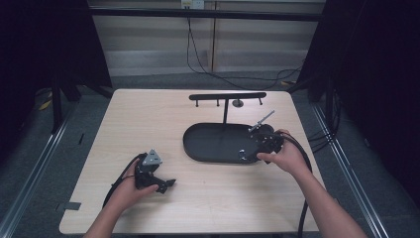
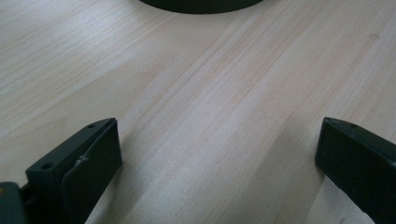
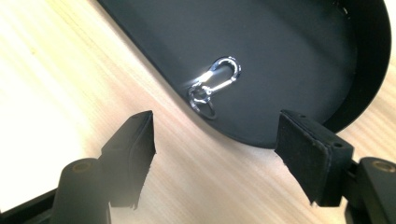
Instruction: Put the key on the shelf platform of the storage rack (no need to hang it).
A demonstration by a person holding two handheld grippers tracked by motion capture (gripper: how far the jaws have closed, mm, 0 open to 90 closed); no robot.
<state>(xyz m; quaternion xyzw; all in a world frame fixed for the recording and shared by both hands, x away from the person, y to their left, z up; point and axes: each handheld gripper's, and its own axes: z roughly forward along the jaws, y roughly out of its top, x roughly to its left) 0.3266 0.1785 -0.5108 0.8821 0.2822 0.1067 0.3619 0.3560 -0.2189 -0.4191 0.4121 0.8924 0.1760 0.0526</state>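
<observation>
Nearest, left gripper (image 1: 166, 184) low over bare wooden table (image 1: 148, 124), near front left; jaws wide apart, nothing between them but wood grain. Further in, right gripper (image 1: 253, 149) at right end of black oval tray (image 1: 208, 144), jaws spread wide, holding nothing. Just ahead of those jaws, silver snap hook (image 3: 215, 84) with small ring, lying flat inside tray, close against near rim. Not touched by either pad. Beyond, thin metal rod (image 1: 261, 121) angled up from tray's far right edge. Farthest back, black rack (image 1: 227, 96) with short pegs on slim post.
</observation>
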